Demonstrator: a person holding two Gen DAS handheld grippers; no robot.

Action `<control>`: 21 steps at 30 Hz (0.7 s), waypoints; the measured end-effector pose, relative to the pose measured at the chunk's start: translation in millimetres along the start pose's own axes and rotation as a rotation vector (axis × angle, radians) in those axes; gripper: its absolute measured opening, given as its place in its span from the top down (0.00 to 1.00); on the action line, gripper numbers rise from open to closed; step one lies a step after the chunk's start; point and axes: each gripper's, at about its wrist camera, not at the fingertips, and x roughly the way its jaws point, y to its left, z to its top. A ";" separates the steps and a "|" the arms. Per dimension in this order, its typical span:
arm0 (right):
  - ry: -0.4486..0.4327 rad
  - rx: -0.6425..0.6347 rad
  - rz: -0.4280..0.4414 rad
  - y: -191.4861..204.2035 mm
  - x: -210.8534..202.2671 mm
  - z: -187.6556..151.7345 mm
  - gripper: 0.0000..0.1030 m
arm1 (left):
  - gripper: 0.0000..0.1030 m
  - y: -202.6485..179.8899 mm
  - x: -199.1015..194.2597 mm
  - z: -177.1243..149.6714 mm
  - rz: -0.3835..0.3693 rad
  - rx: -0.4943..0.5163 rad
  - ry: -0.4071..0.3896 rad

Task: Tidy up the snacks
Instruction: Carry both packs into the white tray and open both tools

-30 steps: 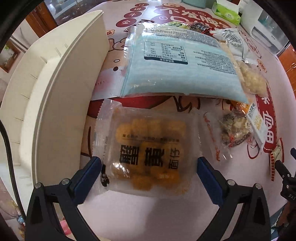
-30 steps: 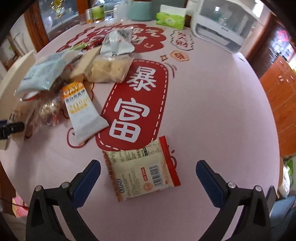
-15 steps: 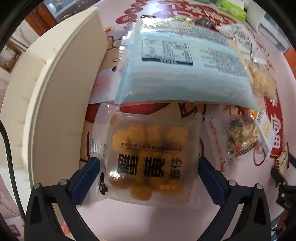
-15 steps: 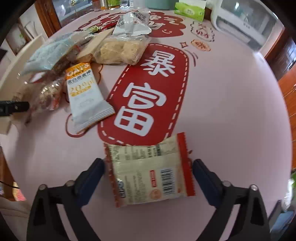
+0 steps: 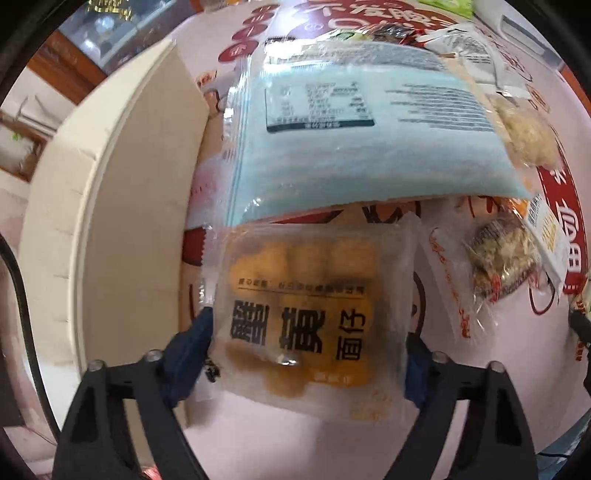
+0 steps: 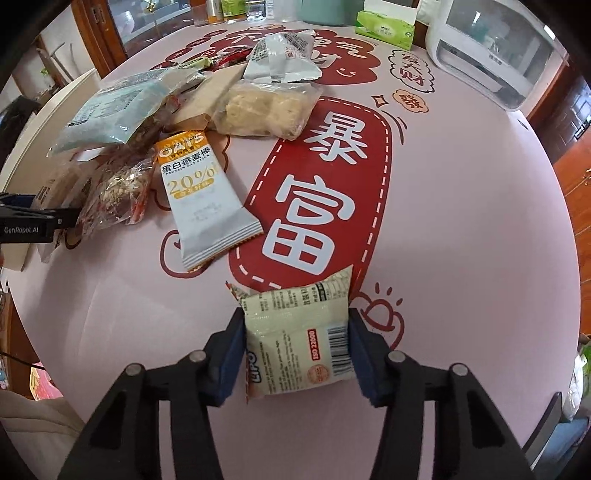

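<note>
A clear packet of yellow snack balls (image 5: 306, 314) with black characters sits between the pads of my left gripper (image 5: 306, 350). The jaws are closing and both blue pads press its side edges; the packet looks tipped up off the pink tablecloth (image 5: 295, 435). In the right wrist view, a cream packet with red ends and a barcode (image 6: 295, 332) is squeezed between the closing pads of my right gripper (image 6: 295, 321), and its sides buckle inward. The left gripper's body (image 6: 22, 225) shows at the left edge there.
A white bin (image 5: 122, 221) stands just left of the clear packet. Behind it lie a large light-blue bag (image 5: 369, 140) and a granola packet (image 5: 498, 258). A white oats bar (image 6: 199, 199), several more snacks, a tissue box (image 6: 384, 26) and a white appliance (image 6: 491, 51) sit farther back.
Both grippers' jaws have narrowed from wide apart onto their packets. The cream packet is now pinched and buckled. The clear packet has come closer to the camera and tilted.
</note>
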 end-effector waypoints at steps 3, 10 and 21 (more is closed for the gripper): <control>-0.004 0.002 0.000 4.9 -4.4 -0.7 0.50 | 0.23 3.2 -3.9 -3.7 -0.030 0.004 -0.003; -0.071 -0.010 0.020 31.6 -37.6 10.1 0.50 | 0.24 17.4 -50.4 -15.2 -0.118 0.065 -0.069; -0.227 -0.111 0.130 102.5 -102.3 49.1 0.50 | 0.24 78.8 -170.2 -25.5 -0.137 0.042 -0.304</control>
